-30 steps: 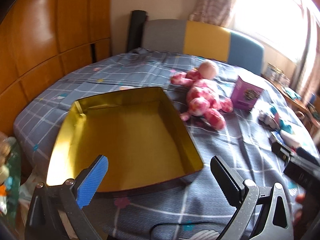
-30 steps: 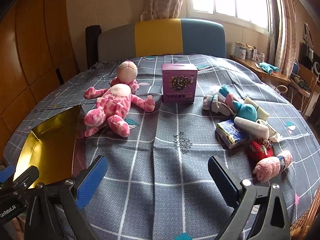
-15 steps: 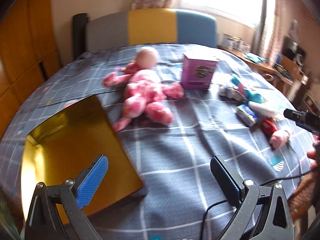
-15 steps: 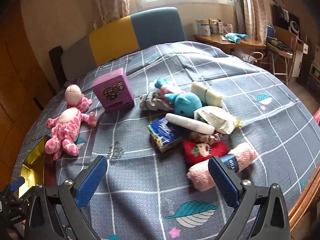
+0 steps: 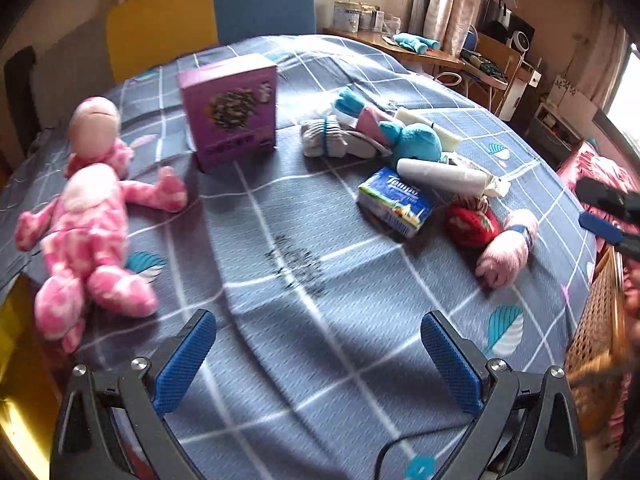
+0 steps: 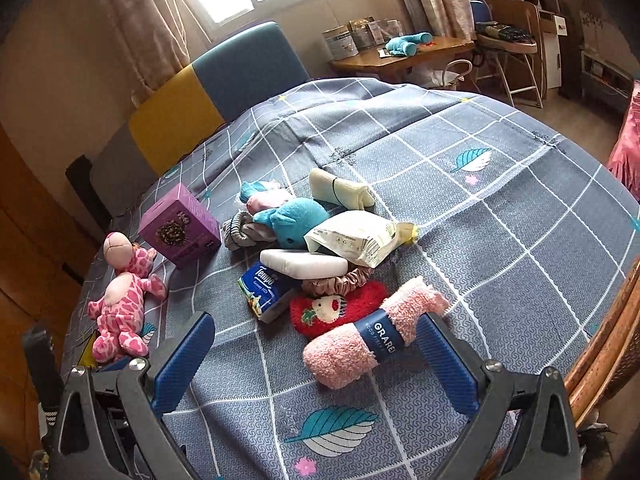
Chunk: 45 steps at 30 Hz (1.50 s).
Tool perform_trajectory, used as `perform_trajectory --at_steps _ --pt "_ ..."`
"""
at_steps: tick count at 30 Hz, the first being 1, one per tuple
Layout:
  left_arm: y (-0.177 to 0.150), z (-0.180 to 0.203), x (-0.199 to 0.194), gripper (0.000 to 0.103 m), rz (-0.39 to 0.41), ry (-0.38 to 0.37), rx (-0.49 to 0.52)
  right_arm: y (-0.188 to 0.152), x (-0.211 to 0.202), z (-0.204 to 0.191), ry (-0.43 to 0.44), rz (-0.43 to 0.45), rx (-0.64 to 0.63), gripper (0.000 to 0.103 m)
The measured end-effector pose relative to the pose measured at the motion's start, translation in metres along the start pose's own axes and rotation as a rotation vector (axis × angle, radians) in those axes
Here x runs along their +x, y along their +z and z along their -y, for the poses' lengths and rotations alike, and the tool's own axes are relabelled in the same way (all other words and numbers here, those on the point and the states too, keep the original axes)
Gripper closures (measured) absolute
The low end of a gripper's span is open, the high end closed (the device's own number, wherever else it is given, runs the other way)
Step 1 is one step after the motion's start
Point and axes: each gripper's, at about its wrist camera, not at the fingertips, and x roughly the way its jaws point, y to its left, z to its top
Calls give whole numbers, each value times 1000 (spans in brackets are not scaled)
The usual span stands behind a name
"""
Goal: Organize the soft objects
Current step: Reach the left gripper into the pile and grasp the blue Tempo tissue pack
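While both tongs gape empty, the pink sock roll (image 6: 370,336) (banded) lies between the right tongs (image 6: 316,356).

The gold box (image 5: 14,380) is cut off by the left wrist view's left edge, only a corner showing. The scrunchie (image 6: 340,282) lies mostly hidden under the white tube (image 6: 304,262). The right gripper (image 5: 608,216) is cropped at that view's right edge. Small items on the desk (image 6: 404,56) are too small to identify.
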Motion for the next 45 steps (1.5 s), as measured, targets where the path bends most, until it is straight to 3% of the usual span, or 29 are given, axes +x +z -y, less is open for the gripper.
perform_trajectory --at_steps 12,16,19,24,25,26,28,32,34,40,42,45 --pt "72 40 81 6 -125 -105 -99 11 10 8 12 -37 -19 0" --pt "86 51 102 9 -145 -79 -111 14 16 15 23 -48 2 0" --pt "93 57 117 16 -167 -60 -113 14 20 17 33 -56 13 0" --pt "102 58 128 18 -166 -86 -178 15 25 17 49 -64 21 0" --pt "103 58 129 26 -164 -83 -182 14 25 17 52 -65 21 0" --pt "104 59 130 44 -163 -79 -182 14 25 17 55 -66 21 0" --pt "102 56 131 51 -164 -100 -185 14 25 18 59 -69 25 2" --pt "97 36 118 86 -139 -163 -226 13 27 16 53 -80 15 10" --pt "93 29 108 96 -137 -181 -211 13 27 15 48 -83 6 12" --pt "75 15 97 93 -175 -174 -227 12 25 17 26 -79 17 12" --pt "72 14 101 83 -189 -201 -277 11 25 17 20 -78 28 12" --pt "74 27 99 65 -171 -187 -273 11 24 19 23 -76 39 12"
